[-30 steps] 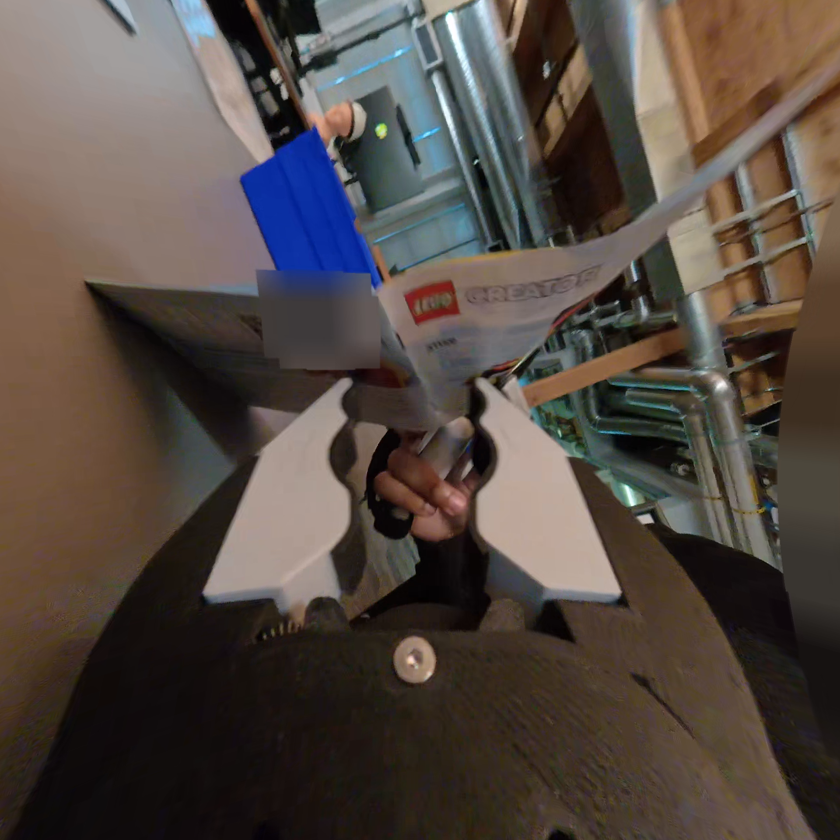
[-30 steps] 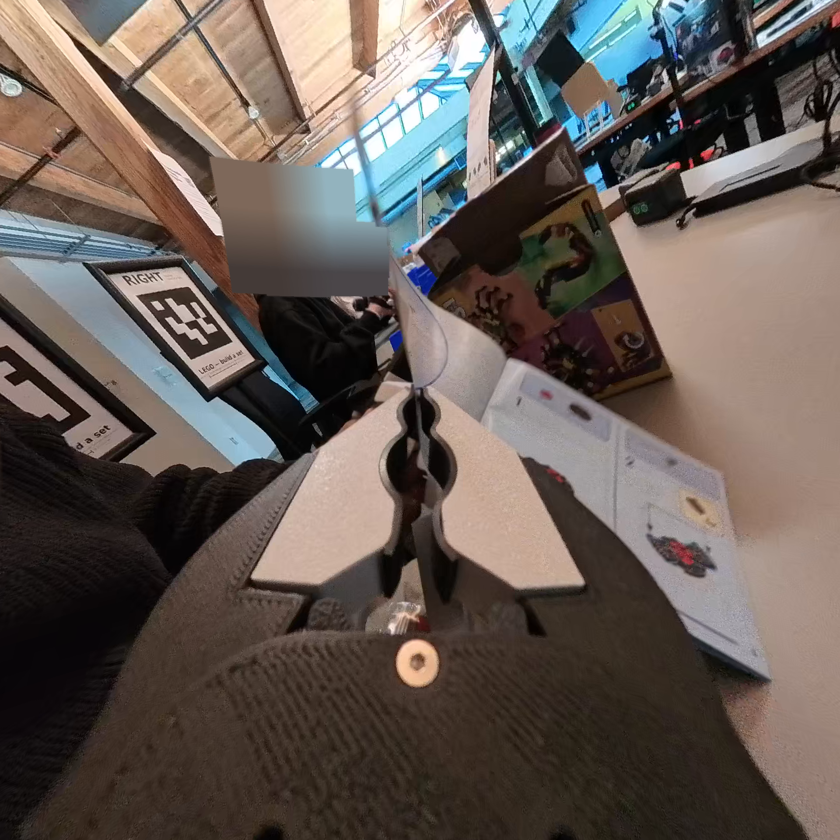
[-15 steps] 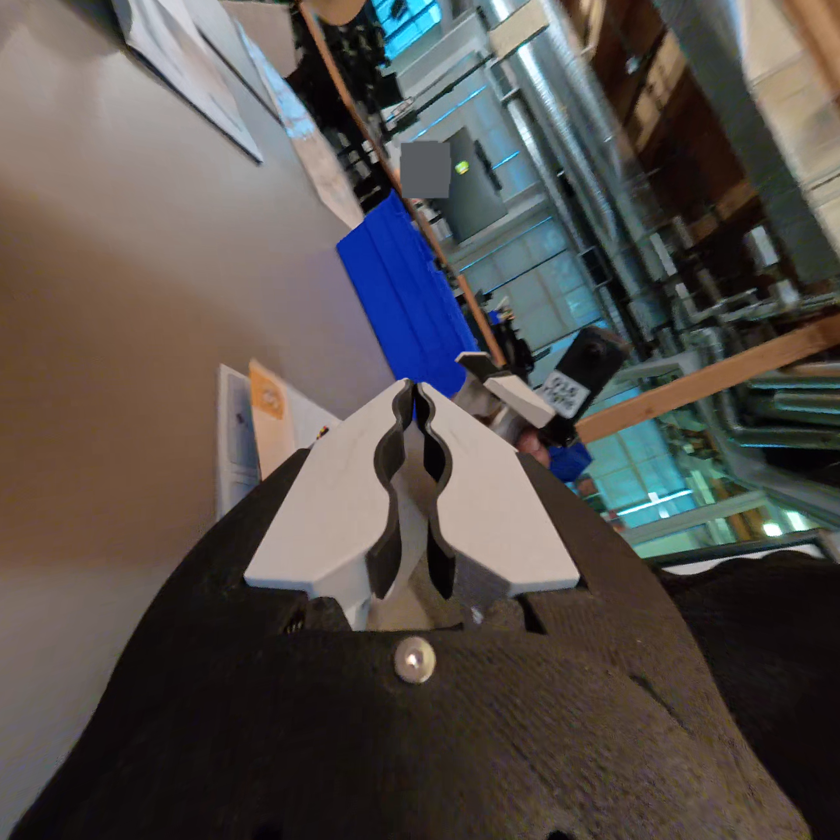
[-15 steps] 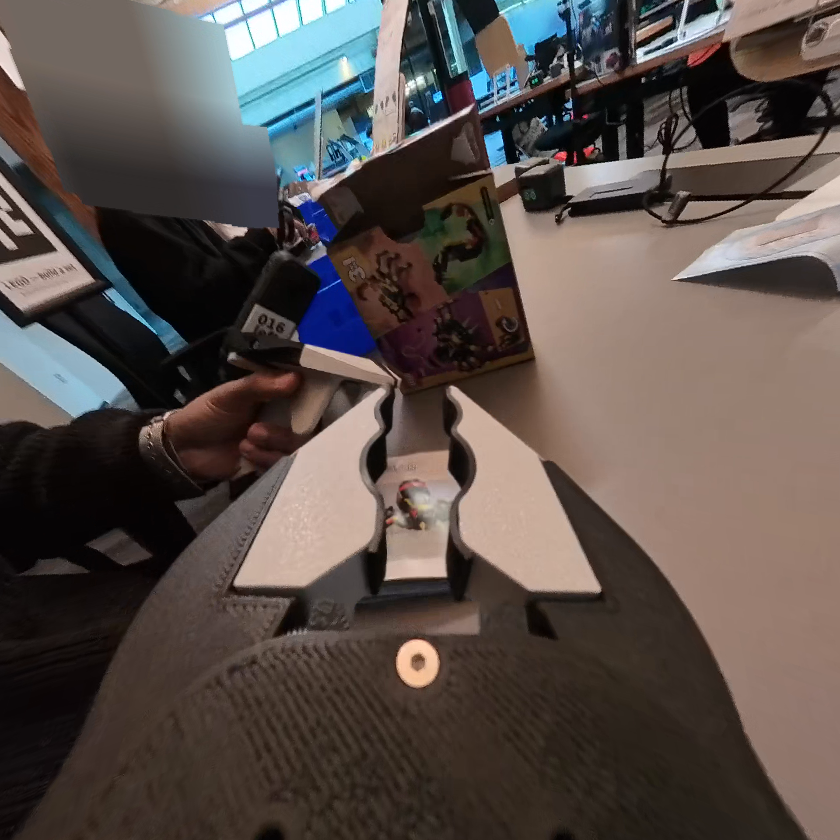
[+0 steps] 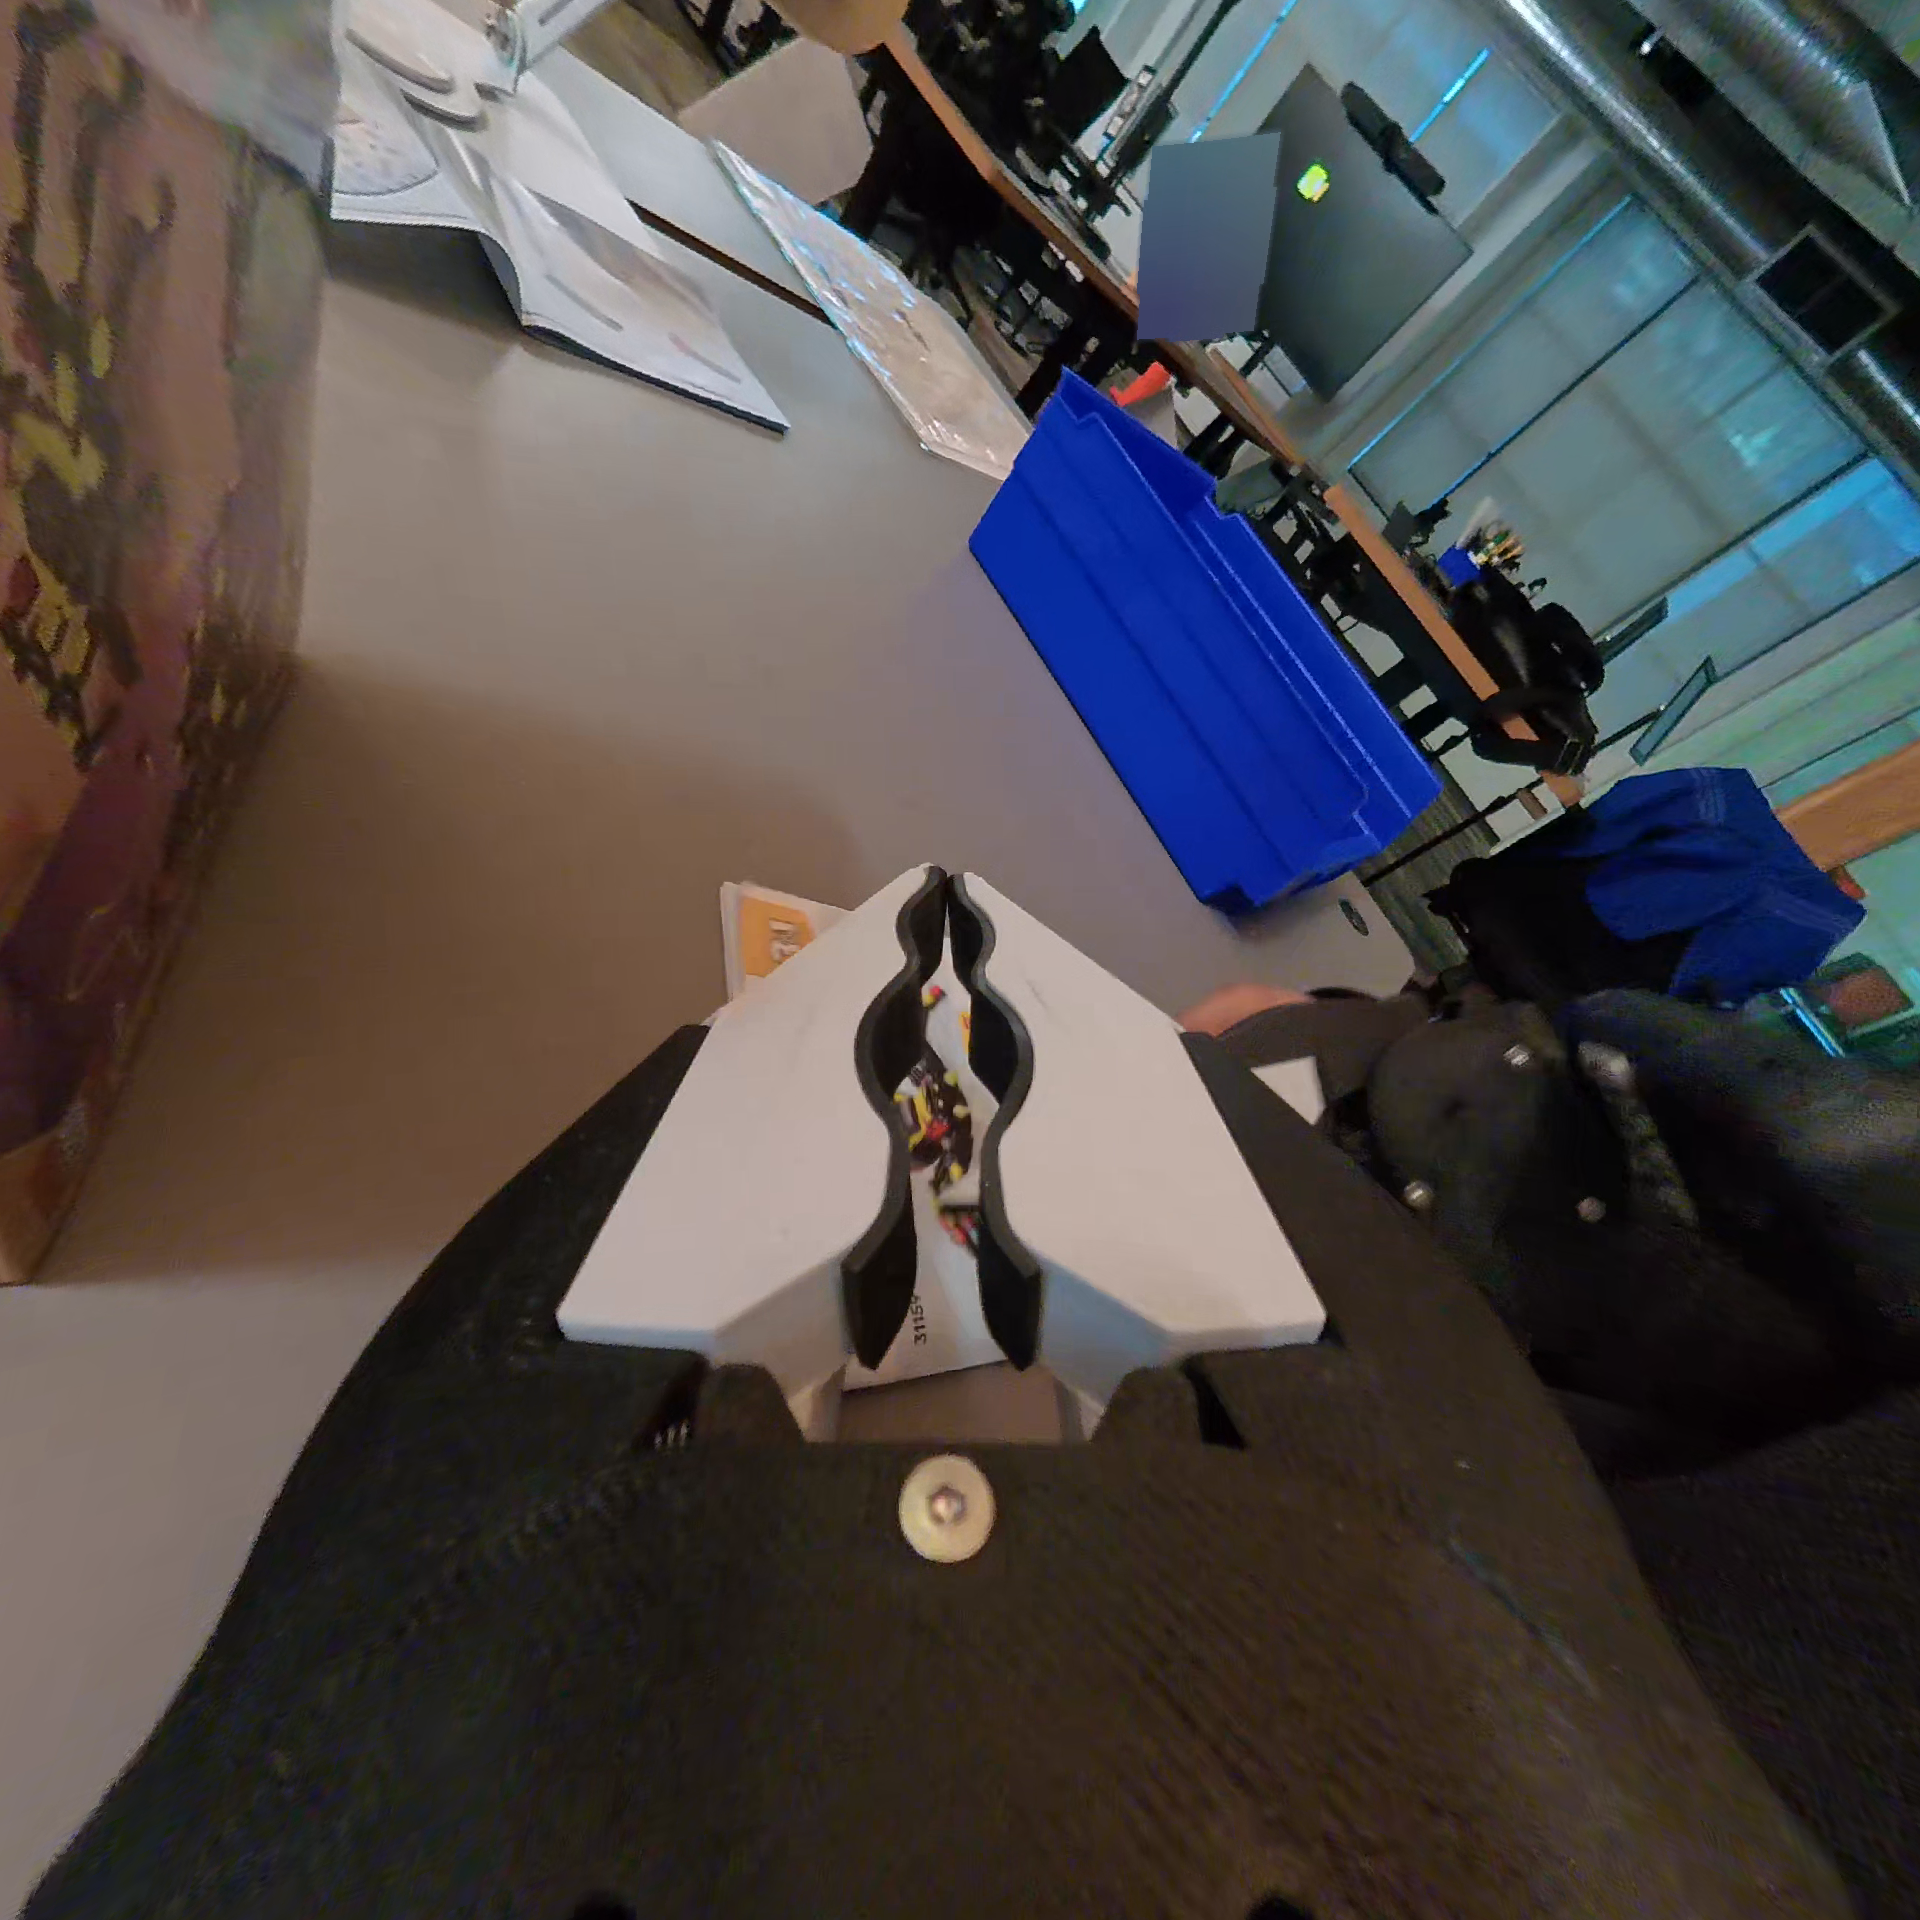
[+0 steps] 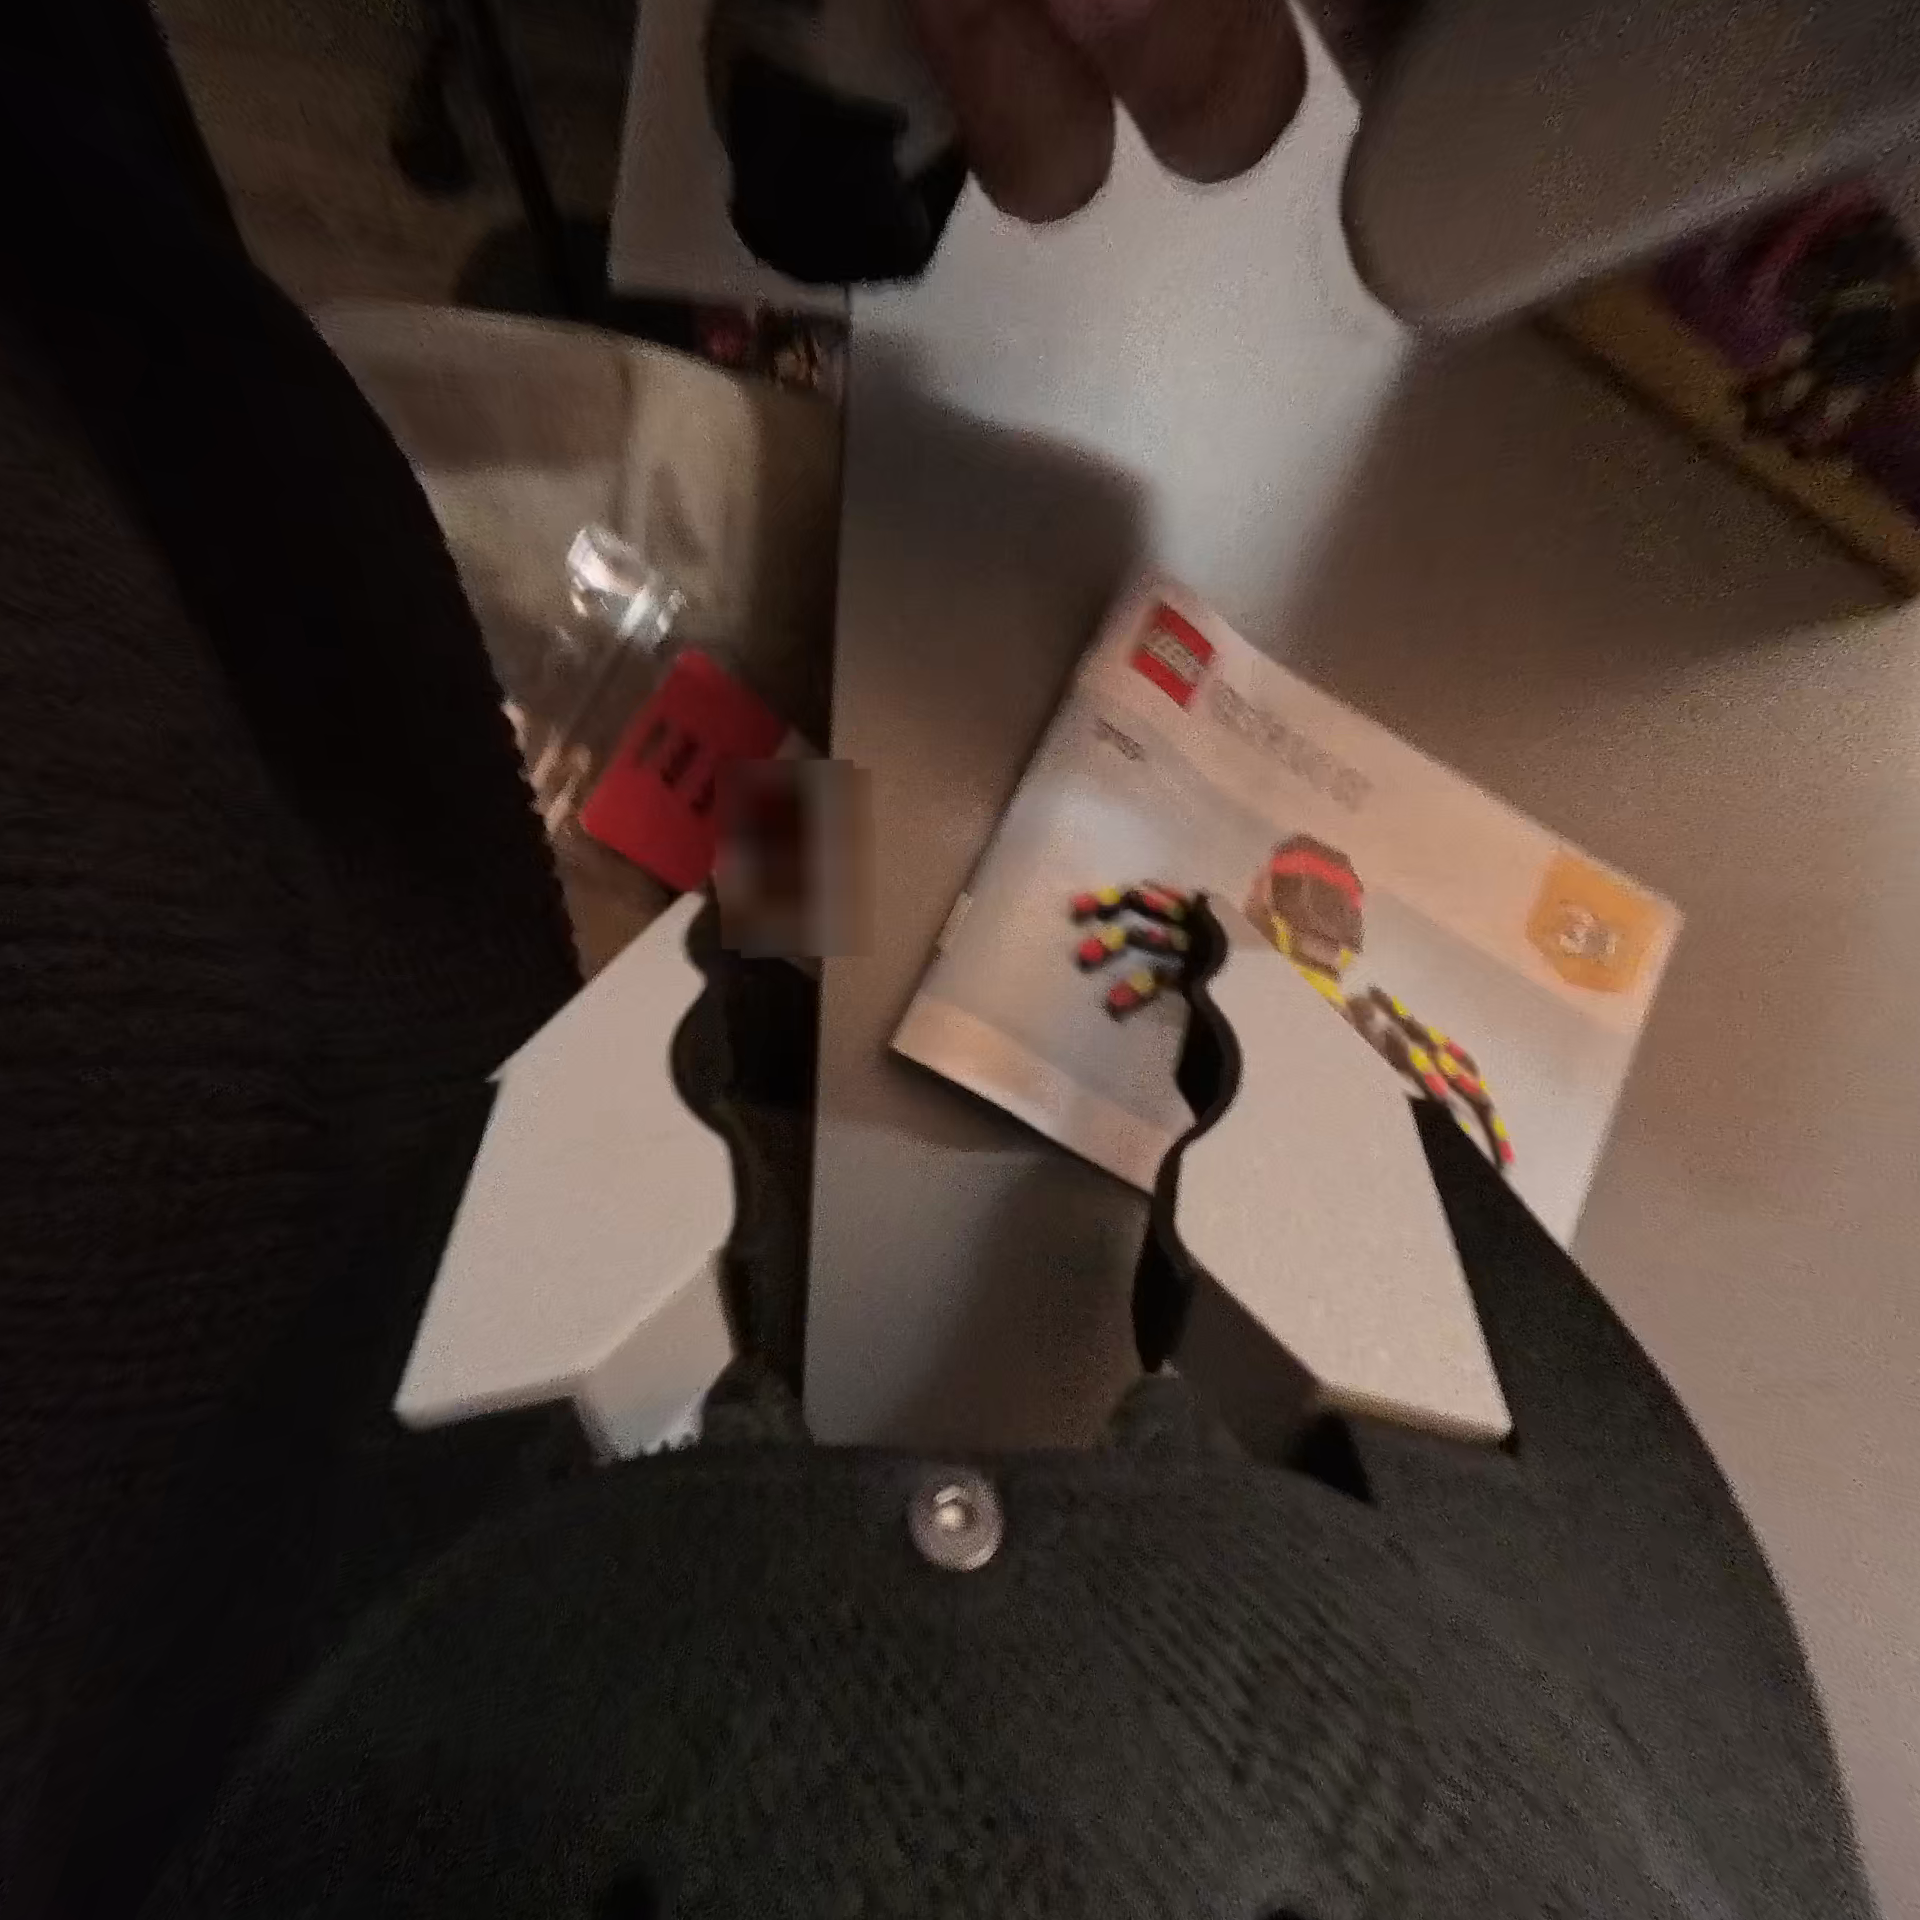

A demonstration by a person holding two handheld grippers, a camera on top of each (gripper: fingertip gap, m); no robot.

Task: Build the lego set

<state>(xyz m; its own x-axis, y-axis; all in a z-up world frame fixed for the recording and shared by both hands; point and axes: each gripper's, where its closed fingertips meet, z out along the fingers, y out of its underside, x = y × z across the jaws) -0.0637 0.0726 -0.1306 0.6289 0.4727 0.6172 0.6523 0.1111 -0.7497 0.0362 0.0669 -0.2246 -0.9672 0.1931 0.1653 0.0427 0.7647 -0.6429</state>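
Note:
The instruction booklet (image 6: pixel 1299 831) lies flat on the grey table (image 6: pixel 1195 395), cover up, near the table's edge. My right gripper (image 6: pixel 956 914) is open and empty above the booklet's near corner and the table edge. My left gripper (image 5: pixel 940 883) is shut with its tips touching and nothing seen between them. It hangs over the same booklet (image 5: pixel 940 1132), which shows through the gap between the fingers. A clear bag with a red piece (image 6: pixel 665 790) lies below the table edge, left of the right gripper. The right wrist view is blurred.
The set's printed box (image 5: pixel 125 520) stands left of the left gripper. A blue bin (image 5: pixel 1195 665) lies at the table's far edge. An open booklet (image 5: pixel 582 239) and a clear plastic sheet (image 5: pixel 894 312) lie farther back. A hand (image 6: pixel 1091 104) is at the top of the right wrist view.
A second ago my right gripper held the booklet up by a page and my left was open. Now the booklet lies on the table, the right gripper is open and the left shut.

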